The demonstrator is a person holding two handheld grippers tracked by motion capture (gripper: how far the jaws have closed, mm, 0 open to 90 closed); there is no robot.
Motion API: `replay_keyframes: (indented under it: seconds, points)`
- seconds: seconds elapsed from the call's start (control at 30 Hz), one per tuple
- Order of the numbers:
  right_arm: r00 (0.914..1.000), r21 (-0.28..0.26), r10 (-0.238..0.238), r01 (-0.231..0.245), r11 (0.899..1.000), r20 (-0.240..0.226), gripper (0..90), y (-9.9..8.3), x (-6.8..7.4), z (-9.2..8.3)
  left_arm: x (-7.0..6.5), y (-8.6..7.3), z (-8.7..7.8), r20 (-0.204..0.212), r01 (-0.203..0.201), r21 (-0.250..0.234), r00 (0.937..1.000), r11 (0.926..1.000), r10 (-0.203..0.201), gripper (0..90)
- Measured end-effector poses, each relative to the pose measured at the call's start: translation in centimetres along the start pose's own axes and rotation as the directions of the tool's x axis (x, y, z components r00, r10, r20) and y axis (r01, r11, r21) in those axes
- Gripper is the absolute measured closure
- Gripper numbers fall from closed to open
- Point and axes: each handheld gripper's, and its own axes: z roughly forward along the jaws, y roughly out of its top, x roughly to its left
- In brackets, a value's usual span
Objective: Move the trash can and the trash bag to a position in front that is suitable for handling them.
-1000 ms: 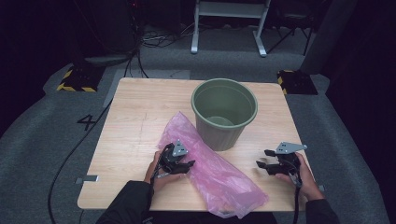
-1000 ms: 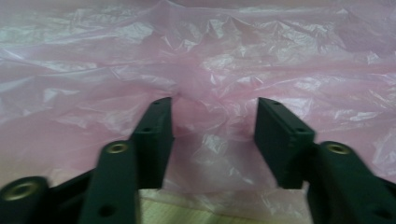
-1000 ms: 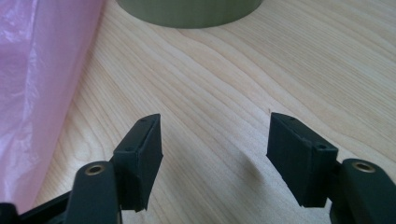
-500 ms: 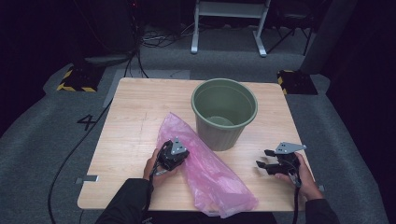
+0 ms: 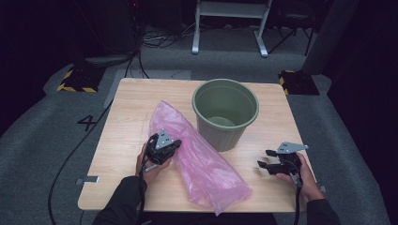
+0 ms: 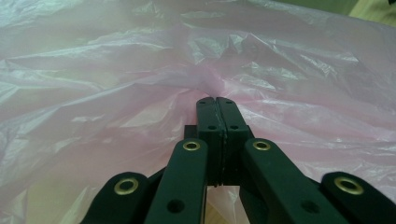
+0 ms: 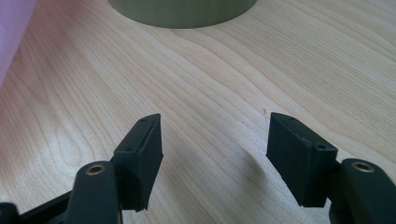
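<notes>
While the person's forearms come in over the near edge of the wooden table [image 5: 122,108], the nearest thing on it is the bottom corner of a pink plastic bag [image 5: 202,159], which lies flat and crumpled, running from near centre up and leftward toward the far side. It looks slack and see-through; I can make out nothing inside it.

At the near left, the left gripper [image 5: 162,149] sits on the bag's left edge, roughly halfway along it. Its jaws are pressed fully together, and in the left gripper view the left gripper's [image 6: 217,103] tips meet with a pinch of the pink film gathered between them, the plastic puckering into folds that fan out from that spot. They have only just finished closing on that fold. The bag fills everything beyond the tips there, pale and wrinkled.

At the near right, well apart from the bag, the right gripper [image 5: 272,161] is held just above bare wood. Its jaws stand wide apart with nothing between them; the right gripper view shows the right gripper [image 7: 215,126] over plain wood grain, with the bag's edge at its far left corner.

Farther back, right of centre, a green bucket [image 5: 226,115] stands upright. The bag's upper part lies just beside its left wall, seemingly touching it. Looking down into the bucket, I see only its own pale bottom; it holds nothing that I can tell.
</notes>
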Motion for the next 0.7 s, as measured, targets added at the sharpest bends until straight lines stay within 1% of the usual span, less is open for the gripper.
replay_keyframes:
  seconds: [0.1, 0.13, 0.3, 0.33, 0.37, 0.4, 0.43, 0.47, 0.57, 0.67, 0.7]
  points:
    - [1.0000, -0.006, 0.004, -0.004, 1.000, -0.003, 36.0, 0.0, -0.1, 0.0, 0.2, 0.3, -0.6, -0.003, -0.002, -0.021, 1.0000, 0.9998, 0.002, 89.3]
    - [1.0000, -0.008, 0.007, -0.007, 1.000, -0.002, 36.0, 0.1, -0.1, -0.1, 0.2, 0.4, -0.7, -0.005, 0.005, -0.033, 1.0000, 0.9995, -0.005, 89.3]
    - [0.9999, -0.022, 0.016, -0.016, 1.000, -0.002, 36.0, 0.2, -0.2, -0.2, 0.4, 1.1, -1.6, -0.010, -0.006, -0.070, 0.9999, 0.9976, 0.005, 89.3]
    - [0.9999, -0.022, 0.016, -0.016, 1.000, -0.002, 36.0, 0.2, -0.2, -0.2, 0.4, 1.1, -1.6, -0.010, -0.006, -0.070, 0.9999, 0.9976, 0.005, 89.3]
    - [0.9997, -0.021, 0.023, -0.023, 1.000, -0.004, 36.0, 0.1, -0.2, -0.1, 0.5, 1.3, -1.9, -0.004, 0.000, -0.091, 1.0000, 0.9958, 0.000, 89.3]
    - [0.9997, -0.021, 0.024, -0.024, 0.999, -0.004, 36.0, 0.1, -0.2, -0.1, 0.5, 1.3, -1.9, -0.004, 0.000, -0.091, 1.0000, 0.9958, 0.000, 89.3]
    - [0.9997, -0.022, 0.024, -0.024, 0.999, -0.001, 36.1, 0.1, -0.2, -0.1, 0.5, 1.6, -2.2, -0.006, 0.001, -0.109, 1.0000, 0.9940, -0.002, 89.4]
    - [0.9997, -0.022, 0.025, -0.025, 0.999, -0.001, 36.1, 0.1, -0.2, -0.2, 0.5, 1.6, -2.2, -0.006, 0.001, -0.109, 1.0000, 0.9940, -0.002, 89.4]
    - [0.9998, -0.022, 0.022, -0.022, 1.000, 0.000, 36.1, 0.2, -0.1, -0.2, 0.5, 1.9, -2.6, -0.013, -0.007, -0.132, 0.9999, 0.9912, 0.006, 89.4]
    - [0.9998, -0.022, 0.019, -0.019, 1.000, 0.003, 36.2, 0.2, -0.2, -0.1, 0.5, 2.0, -3.0, -0.016, -0.006, -0.148, 0.9999, 0.9889, 0.004, 89.4]
    - [0.9998, -0.022, 0.020, -0.020, 1.000, 0.002, 36.2, 0.2, -0.2, -0.1, 0.7, 2.2, -3.2, -0.017, -0.001, -0.160, 0.9999, 0.9872, -0.002, 89.4]
